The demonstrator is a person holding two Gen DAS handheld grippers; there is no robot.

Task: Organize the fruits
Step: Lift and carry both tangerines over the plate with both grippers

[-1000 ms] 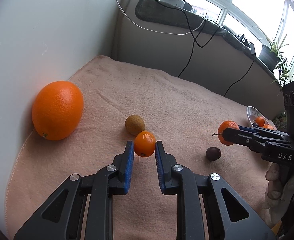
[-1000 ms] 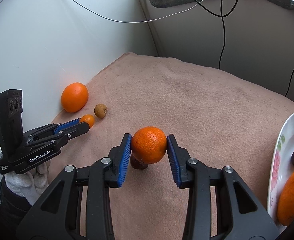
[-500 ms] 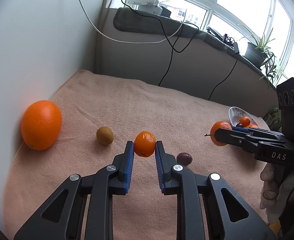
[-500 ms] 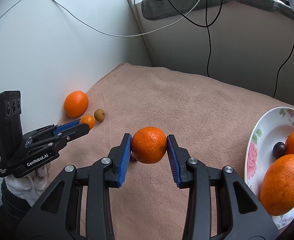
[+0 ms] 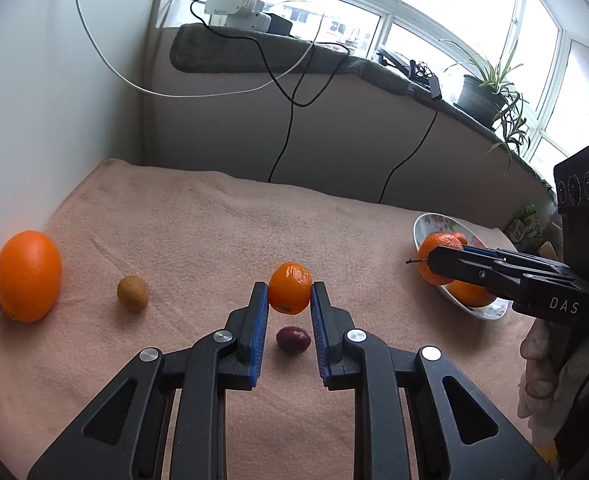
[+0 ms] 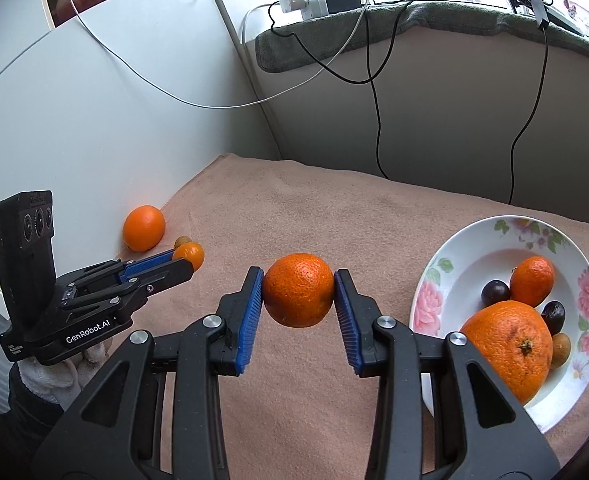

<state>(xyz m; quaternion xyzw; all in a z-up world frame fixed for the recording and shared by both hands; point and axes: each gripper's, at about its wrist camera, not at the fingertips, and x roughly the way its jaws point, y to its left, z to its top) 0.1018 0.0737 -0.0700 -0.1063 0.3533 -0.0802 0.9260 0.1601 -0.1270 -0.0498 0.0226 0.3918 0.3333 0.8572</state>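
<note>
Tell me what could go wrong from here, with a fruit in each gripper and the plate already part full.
1. The left gripper pinches its mandarin only at the fingertips; it could slip and fall to the towel.
2. The plate is crowded by a big orange; the right gripper's tangerine may knock fruit or roll out.
3. Both grippers near the plate could collide.

Both wrist cams look fwd-down, close; both see towel [image 5: 222,232], plate [image 6: 446,276].
</note>
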